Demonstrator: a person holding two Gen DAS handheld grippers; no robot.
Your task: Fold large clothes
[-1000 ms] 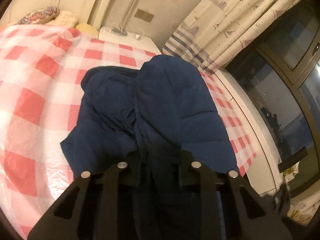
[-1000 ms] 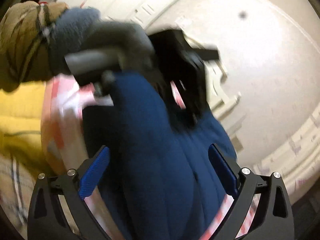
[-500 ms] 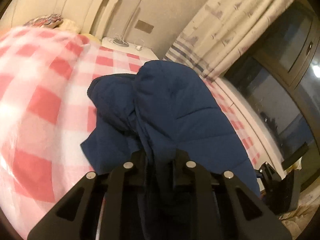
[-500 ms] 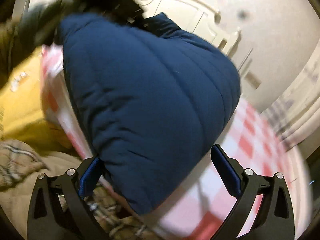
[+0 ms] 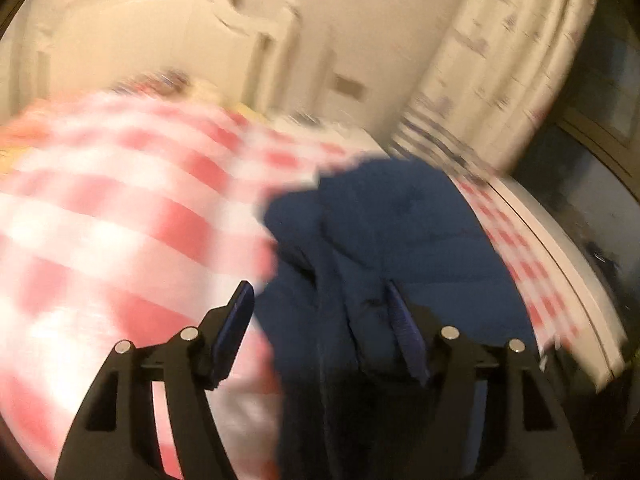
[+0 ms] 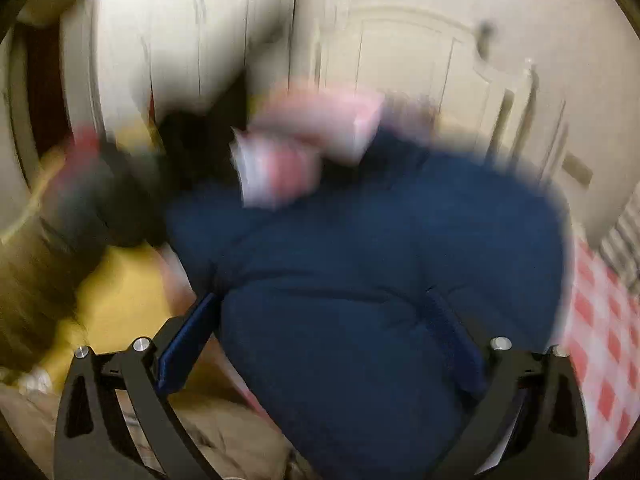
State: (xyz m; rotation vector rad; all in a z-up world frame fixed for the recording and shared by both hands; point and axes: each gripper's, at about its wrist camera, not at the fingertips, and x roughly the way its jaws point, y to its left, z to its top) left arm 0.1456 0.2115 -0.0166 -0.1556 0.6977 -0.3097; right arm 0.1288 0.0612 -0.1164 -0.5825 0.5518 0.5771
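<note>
From my left gripper [image 5: 320, 320], spread wide, bare checked bedspread [image 5: 120, 220] lies open from nine to eleven o'clock. The navy jacket [image 5: 400, 240] heaps from twelve to three. My right gripper [image 6: 328, 336] meets jacket across twelve; blurred yellow fabric [image 6: 132, 304] at nine.

This was a bedroom in a home — a bed [image 5: 100, 216] spread with a red-and-white checked cover filled the left wrist view, backed by a cream carved headboard [image 5: 132, 36]. A patterned curtain [image 5: 500, 64] hung beside a dark window [image 5: 600, 184] at the right. In the blurred right wrist view, pale panelled wardrobe doors [image 6: 192, 28] stood behind the bed — furniture of a lived-in sleeping room.
</note>
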